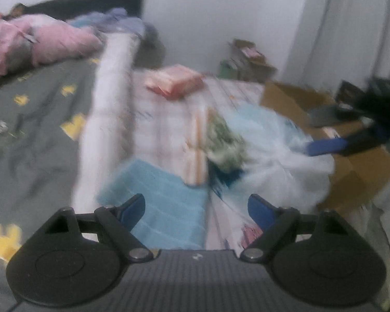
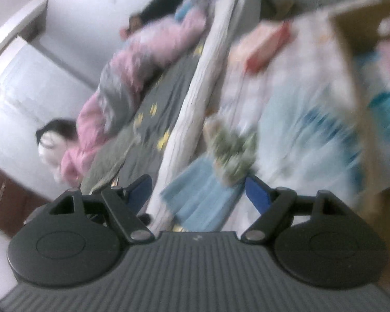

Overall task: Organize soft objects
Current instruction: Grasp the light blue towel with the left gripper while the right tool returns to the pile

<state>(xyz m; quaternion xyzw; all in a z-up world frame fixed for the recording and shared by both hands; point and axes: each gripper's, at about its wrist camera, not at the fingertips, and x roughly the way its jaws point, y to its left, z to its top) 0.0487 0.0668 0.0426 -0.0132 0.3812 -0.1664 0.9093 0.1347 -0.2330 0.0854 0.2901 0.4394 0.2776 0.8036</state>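
Both views are blurred. On the bed lie a folded light blue towel (image 1: 163,197), a green patterned cloth (image 1: 226,143) and a pale plastic bag (image 1: 280,153) to its right. My left gripper (image 1: 196,205) hangs open above the towel with nothing between its fingers. A blue finger (image 1: 325,147) of my right gripper reaches in from the right over the bag. In the tilted right wrist view, my right gripper (image 2: 199,191) is open and empty above the towel (image 2: 200,197), with the green cloth (image 2: 231,150) just beyond. A folded pink item (image 1: 174,83) lies farther back.
A long white bolster (image 1: 111,98) runs down the bed beside a grey sheet (image 1: 39,130) with yellow shapes. A pink quilt (image 1: 54,44) is heaped at the headboard. A cardboard box (image 1: 293,98) stands to the right of the bed. A black-and-white plush (image 2: 52,140) sits by the quilt (image 2: 132,78).
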